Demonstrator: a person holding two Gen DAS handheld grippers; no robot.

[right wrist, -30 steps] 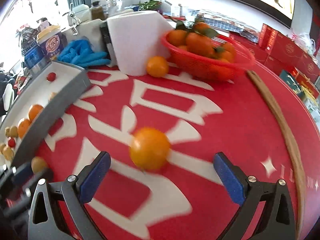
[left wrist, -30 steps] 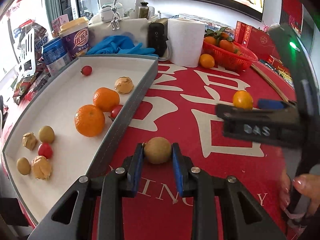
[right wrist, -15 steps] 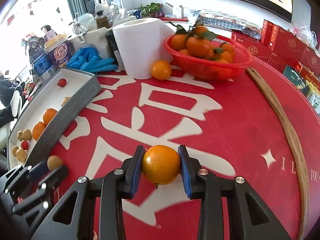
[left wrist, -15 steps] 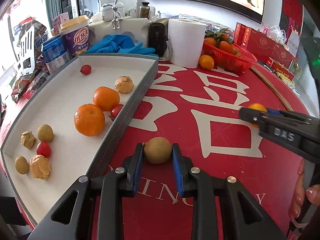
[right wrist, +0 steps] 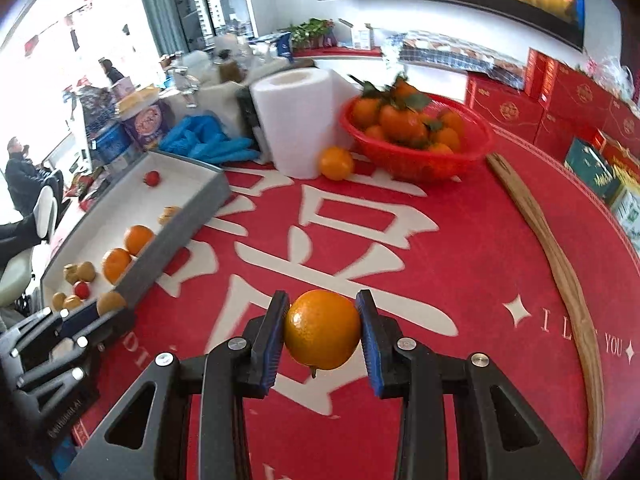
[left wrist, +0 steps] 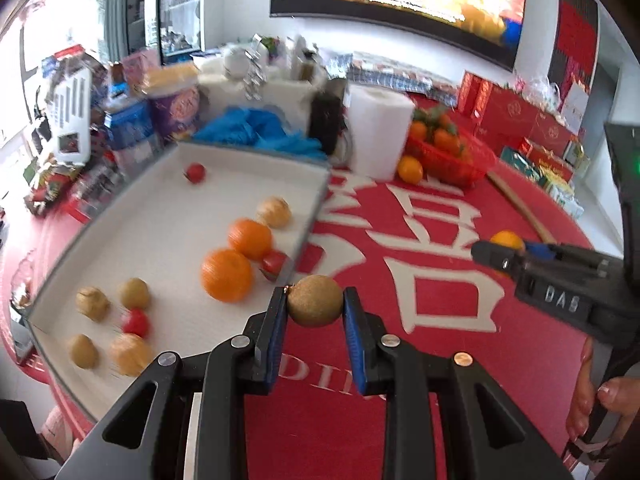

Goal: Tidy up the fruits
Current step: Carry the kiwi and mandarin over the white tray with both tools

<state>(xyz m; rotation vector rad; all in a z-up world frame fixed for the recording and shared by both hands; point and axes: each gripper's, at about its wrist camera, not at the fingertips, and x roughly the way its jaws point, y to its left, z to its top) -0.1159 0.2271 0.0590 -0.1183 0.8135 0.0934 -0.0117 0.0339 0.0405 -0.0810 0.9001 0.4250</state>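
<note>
Left tongs [left wrist: 315, 307] pinch a brown fruit [left wrist: 315, 300], perhaps a kiwi; right tongs [right wrist: 322, 330] clamp an orange [right wrist: 322, 329].

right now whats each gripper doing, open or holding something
Left gripper: jaws closed on the small brown fruit.
Right gripper: jaws closed on the orange.

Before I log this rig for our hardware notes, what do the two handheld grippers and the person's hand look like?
Both the left gripper and the right gripper are black plastic with triangular cutouts, silver screws and blue-padded fingers. Seen from the left wrist, the right one carries white "DAS" lettering and a green light. The person's right hand is bare.
</note>
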